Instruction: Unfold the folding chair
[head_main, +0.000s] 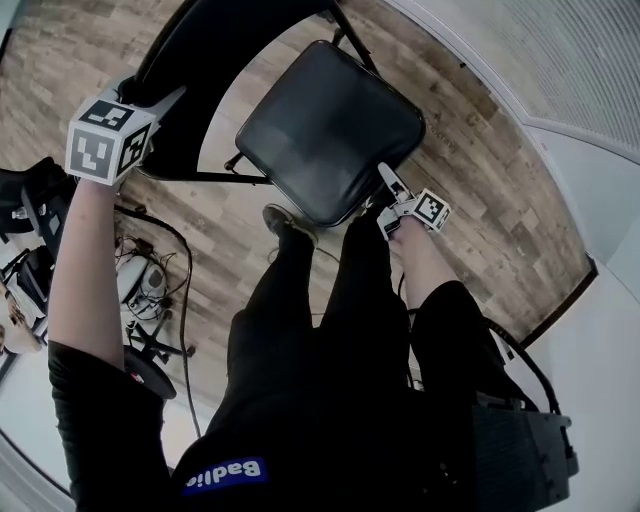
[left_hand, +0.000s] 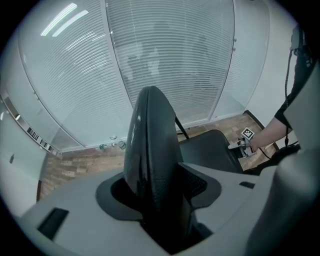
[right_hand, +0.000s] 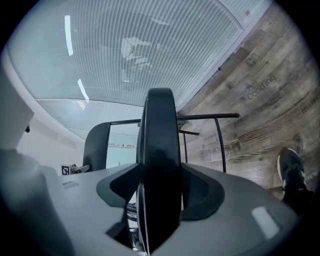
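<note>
The chair (head_main: 215, 178) stands on the floor (head_main: 500, 200) before the person's legs (head_main: 300, 330). Its seat (head_main: 330, 130) is nearest them, with the backrest (head_main: 200, 60) beyond it to the left. The left gripper (head_main: 165, 100) clasps the backrest's edge. The right gripper (head_main: 388, 185) clasps the seat's near right edge, well apart from the left. A shoe (head_main: 285, 222) is just beside the seat's near corner. Cables (head_main: 150, 280) lie on the floor at left, and blinds (head_main: 570, 60) stand behind the chair.
</note>
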